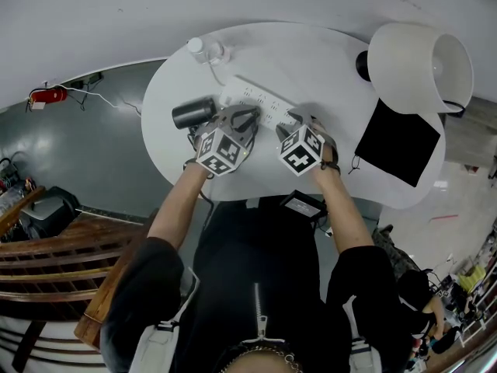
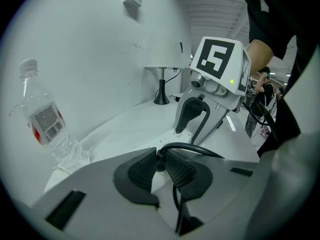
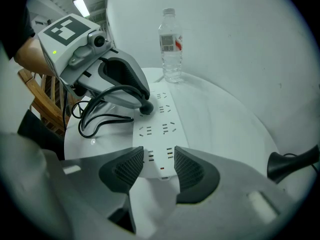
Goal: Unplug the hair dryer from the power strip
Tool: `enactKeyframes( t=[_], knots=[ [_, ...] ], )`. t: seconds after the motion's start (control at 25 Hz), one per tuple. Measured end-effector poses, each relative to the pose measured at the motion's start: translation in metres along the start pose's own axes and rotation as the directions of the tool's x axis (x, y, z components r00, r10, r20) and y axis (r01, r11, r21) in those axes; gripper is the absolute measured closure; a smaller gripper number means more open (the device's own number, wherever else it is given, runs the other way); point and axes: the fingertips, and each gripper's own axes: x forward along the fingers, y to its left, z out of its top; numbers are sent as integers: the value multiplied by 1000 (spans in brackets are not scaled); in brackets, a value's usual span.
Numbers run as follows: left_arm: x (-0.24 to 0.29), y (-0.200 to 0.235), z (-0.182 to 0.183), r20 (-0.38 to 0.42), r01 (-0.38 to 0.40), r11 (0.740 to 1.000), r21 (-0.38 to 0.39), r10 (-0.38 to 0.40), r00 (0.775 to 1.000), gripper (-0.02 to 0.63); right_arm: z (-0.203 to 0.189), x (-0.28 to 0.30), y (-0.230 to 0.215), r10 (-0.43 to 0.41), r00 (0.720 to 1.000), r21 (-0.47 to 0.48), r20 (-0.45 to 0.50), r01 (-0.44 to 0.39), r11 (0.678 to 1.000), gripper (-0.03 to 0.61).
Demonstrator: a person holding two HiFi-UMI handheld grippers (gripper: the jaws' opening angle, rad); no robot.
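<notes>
Water bottle [image 3: 171, 46]: contents unclear. Left gripper [image 2: 161, 159] pinches the black plug [image 2: 160, 164]; right gripper [image 3: 159, 164] jaws stand apart over the power strip [image 3: 160, 126].

The setting reads as an indoor test or workshop hall with a home-style corner set up in it. A white oval counter [image 1: 334, 61] against a bare white wall [image 1: 116, 6] carries a table lamp [image 1: 419, 67], a water bottle [image 1: 203, 50] and a power strip [image 1: 260, 103]. Left of the counter, loose cables [image 1: 101, 99] and a red object [image 1: 45, 95] lie on a grey floor [image 1: 78, 154] beside wooden rails [image 1: 46, 239]; right of it stands clutter [image 1: 474, 278], and a strip light [image 3: 80, 6] runs overhead.
</notes>
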Motion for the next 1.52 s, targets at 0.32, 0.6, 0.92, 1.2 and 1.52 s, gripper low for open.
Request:
enactKeyframes(
  t=[0.32,0.6,0.92,1.2,1.52],
  knots=[
    [1,0,0,1,4,1000,-15,-4,1000,555,0,1,0,1,1000,-6,-9,-1,1000,397],
    [1,1,-1,6,7,1000,-17,-7,1000,555,0,1,0,4,1000,-4,-17,-4,1000,397],
    [0,1,0,10,-1,1000,-19,2,1000,558,0,1,0,5,1000,0,-22,-5,1000,397],
    [-3,2,0,10,-23,999,-23,24,1000,558,1,1,1,6,1000,-5,-18,-6,1000,397],
    [-2,7,1,28,-2,991,-132,6,1000,558,1,1,0,9,1000,-8,-23,-9,1000,397]
  ],
)
